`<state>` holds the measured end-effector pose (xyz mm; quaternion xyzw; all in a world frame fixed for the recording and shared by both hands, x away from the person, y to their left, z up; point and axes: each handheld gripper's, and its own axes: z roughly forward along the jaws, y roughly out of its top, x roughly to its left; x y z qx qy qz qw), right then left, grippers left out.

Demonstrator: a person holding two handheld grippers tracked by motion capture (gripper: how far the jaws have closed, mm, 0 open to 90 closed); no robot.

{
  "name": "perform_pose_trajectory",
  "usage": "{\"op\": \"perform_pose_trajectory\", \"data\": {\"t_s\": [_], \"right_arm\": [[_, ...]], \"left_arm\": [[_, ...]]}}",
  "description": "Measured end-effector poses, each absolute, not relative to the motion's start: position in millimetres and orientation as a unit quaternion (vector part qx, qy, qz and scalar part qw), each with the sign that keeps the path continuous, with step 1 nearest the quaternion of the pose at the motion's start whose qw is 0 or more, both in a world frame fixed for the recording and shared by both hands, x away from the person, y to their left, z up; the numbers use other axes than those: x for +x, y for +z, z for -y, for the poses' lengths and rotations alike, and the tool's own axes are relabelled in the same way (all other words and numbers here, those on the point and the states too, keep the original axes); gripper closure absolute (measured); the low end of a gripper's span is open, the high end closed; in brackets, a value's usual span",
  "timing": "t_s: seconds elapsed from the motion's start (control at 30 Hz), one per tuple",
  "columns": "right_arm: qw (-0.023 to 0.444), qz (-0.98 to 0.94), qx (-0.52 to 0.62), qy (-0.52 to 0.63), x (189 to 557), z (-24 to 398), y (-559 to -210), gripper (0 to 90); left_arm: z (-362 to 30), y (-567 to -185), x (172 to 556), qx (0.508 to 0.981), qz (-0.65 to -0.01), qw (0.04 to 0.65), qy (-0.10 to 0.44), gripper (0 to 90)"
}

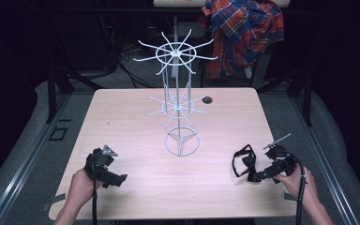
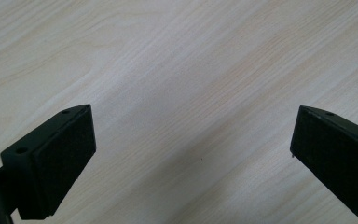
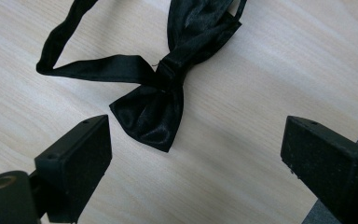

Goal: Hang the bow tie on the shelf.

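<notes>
A black satin bow tie (image 3: 161,100) with its neck strap looped out lies flat on the light wooden table (image 1: 136,117), near the right front (image 1: 244,161). My right gripper (image 3: 193,154) hovers just short of it, jaws wide apart, nothing between them; in the high view it (image 1: 258,177) sits right beside the bow tie, held by a hand. My left gripper (image 2: 193,149) is open over bare wood, and in the high view it (image 1: 117,179) rests at the table's left front in the other hand. A white wire rack (image 1: 178,93) with two tiers of hooked arms stands at the table's middle.
A plaid shirt (image 1: 243,33) hangs over something behind the table, at the back right. A small dark hole (image 1: 207,99) marks the tabletop behind the rack. The right table edge (image 3: 354,140) lies close to my right gripper.
</notes>
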<state>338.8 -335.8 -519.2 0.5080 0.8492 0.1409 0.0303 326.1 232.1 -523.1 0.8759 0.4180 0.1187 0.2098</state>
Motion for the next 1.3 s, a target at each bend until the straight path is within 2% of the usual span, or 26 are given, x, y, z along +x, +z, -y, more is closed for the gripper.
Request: {"op": "perform_pose_trajectory", "data": {"t_s": [0.67, 1.03, 1.3], "right_arm": [[0.017, -0.843, 0.516, 0.149, 339.5, 331.6, -519.8, 4.4], [0.030, -0.829, 0.528, 0.182, 341.2, 327.5, -517.8, 4.6], [0.036, -0.832, 0.528, 0.169, 344.7, 326.0, -518.3, 0.0]], "left_arm": [[-231.4, -523.1, 326.0, 0.876, -0.416, 0.212, 0.119, 0.2], [-231.1, -523.7, 326.3, 0.877, -0.416, 0.211, 0.118, 0.2], [-231.0, -523.5, 326.1, 0.877, -0.415, 0.210, 0.118, 0.2]]}}
